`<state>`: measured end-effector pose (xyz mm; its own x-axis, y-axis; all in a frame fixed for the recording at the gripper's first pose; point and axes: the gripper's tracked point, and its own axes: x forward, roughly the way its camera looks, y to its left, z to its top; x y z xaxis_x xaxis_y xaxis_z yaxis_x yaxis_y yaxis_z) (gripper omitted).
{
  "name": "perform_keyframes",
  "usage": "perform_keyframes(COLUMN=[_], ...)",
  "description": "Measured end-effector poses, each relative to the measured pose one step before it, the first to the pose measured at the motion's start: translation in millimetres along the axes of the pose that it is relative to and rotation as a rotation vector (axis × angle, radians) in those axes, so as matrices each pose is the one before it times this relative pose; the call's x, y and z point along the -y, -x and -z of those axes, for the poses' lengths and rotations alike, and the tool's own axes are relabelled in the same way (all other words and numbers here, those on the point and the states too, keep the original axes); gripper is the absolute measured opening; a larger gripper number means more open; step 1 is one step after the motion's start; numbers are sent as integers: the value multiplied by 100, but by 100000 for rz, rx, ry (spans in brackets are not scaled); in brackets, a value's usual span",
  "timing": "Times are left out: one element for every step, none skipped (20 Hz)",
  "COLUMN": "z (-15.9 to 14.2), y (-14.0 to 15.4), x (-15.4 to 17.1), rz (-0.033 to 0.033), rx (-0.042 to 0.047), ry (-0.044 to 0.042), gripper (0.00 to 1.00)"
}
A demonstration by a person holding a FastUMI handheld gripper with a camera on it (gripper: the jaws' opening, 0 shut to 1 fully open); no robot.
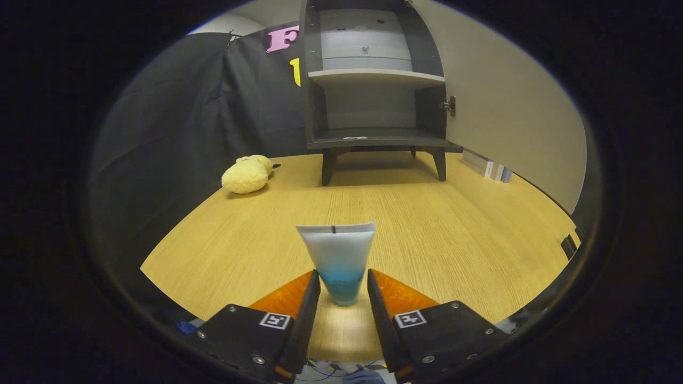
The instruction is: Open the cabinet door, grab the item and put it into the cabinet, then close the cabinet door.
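You have one tube (339, 256) standing on the desk (427, 224), its lower end between the two fingers of your one set of tongs (343, 282), which sit close beside it. Far off stands one cabinet (373, 85) with two shelves, one yellow plush toy (246, 175) to its left, and a few small boxes (486, 164) to its right.

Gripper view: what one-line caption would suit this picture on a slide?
Jaws closed on a white-and-blue tube standing on the wooden table, open dark cabinet and yellow plush toy beyond.
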<state>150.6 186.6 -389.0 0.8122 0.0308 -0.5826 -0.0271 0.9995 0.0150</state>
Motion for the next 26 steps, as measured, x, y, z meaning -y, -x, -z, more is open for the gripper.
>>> perform_keyframes(z=[-27, 15, -47, -12, 87, -252, -340, -389, -539, -683, -826, -838, -874, -795, -981, -1021, -1122, -1082, -1264, -1112, -1243, -1329, -1270, -1336, -1307, -1371], y=[177, -159, 39, 33, 33, 90, 201, 87, 156, 165, 262, 118, 24, 10, 185, 162, 205, 110, 150, -10, 70, 107, 29, -52, -156, -121], x=[-65, -203, -37, -3, -99, -36, 13, -19, 103, -60, 64, -6, 102, 141, 121, 14, 131, 103, 170, 75, 90, 198, 225, 251, 249, 282], rz=[-747, -716, -217, -226, -397, -205, -139, -326, 19, -229, -69, 46, 9, 49, -10, -153, -136, -115, -48, -262, -242, -34, 9, 86, 113, 289], rx=[340, -252, 506, 107, 267, 1070, 926, 1072, 1287, 821, 921, 1025, 588, 813, 1102, 1083, 1226, 1291, 1318, 1209, 1540, 1811, 1607, 1421, 1406, 1264], ry=[1092, 455, 443, 441, 426, 185, 424, 552, 472, 196, -416, -901, -952, -746, -567, -583, -557, -638, -562, -433, -210, -102, -231, -266, -453, -254], gripper=[51, 50, 49, 49, 48, 48, 48, 48, 47, 47, 47, 47, 47, 47, 47, 47, 47, 47, 48, 47, 47, 47, 47, 47, 47, 47])
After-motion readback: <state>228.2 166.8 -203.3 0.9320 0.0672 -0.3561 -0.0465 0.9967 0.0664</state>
